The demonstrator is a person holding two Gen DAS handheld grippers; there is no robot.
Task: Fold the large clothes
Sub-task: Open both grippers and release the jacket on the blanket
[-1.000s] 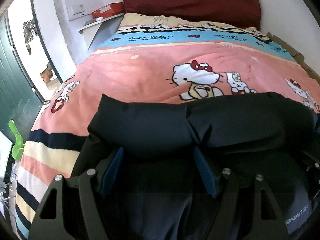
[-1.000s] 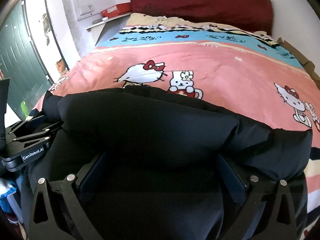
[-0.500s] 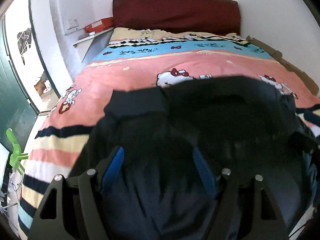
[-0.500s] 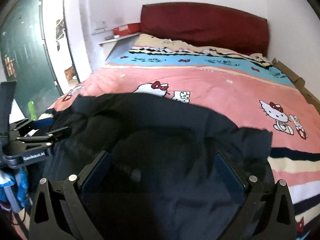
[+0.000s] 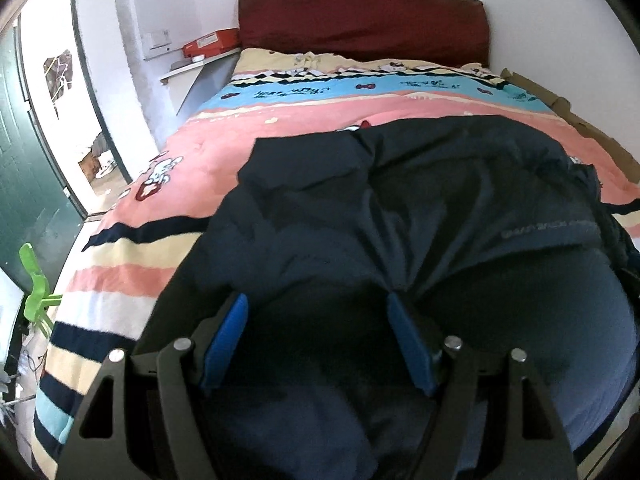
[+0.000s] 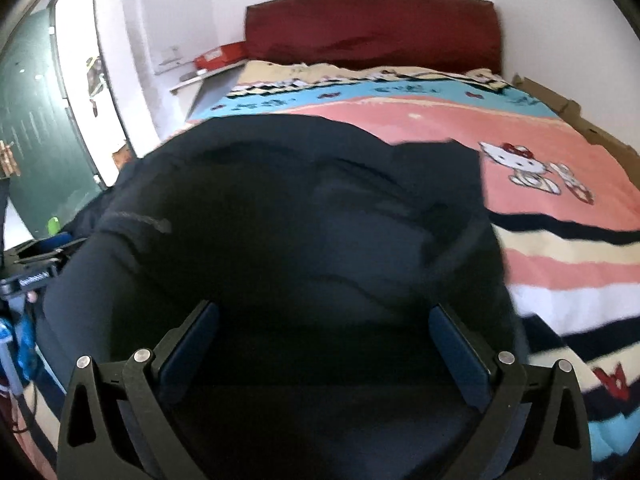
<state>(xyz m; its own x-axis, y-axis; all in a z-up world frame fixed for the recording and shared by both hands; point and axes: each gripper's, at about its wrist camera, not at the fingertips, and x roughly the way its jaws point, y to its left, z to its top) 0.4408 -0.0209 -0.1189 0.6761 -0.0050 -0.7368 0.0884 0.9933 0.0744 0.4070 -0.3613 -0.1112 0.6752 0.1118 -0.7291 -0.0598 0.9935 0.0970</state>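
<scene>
A large dark navy garment [image 5: 400,216] lies bunched on the near part of the bed, with grey lettering on one panel. It fills the right wrist view [image 6: 300,220] too. My left gripper [image 5: 318,308] is open, its blue pads [image 5: 226,336] wide apart with the cloth draped over their tips. My right gripper [image 6: 324,320] is open as well, its dark blue pads [image 6: 456,348] spread wide under the cloth. Whether either gripper bears the cloth I cannot tell. The left gripper's body [image 6: 36,272] shows at the left edge of the right wrist view.
The bed carries a pink, blue and striped cartoon-cat blanket [image 5: 320,120] and a dark red headboard [image 5: 360,24]. A wall shelf with a red box [image 5: 212,44] is at the far left. A green door [image 5: 24,168] and open doorway stand left. Cardboard [image 5: 580,120] lines the bed's right side.
Both grippers have risen and pulled back toward the foot of the bed. The garment's raised fold has dropped and spread flatter and further up over the blanket, covering the cat print.
</scene>
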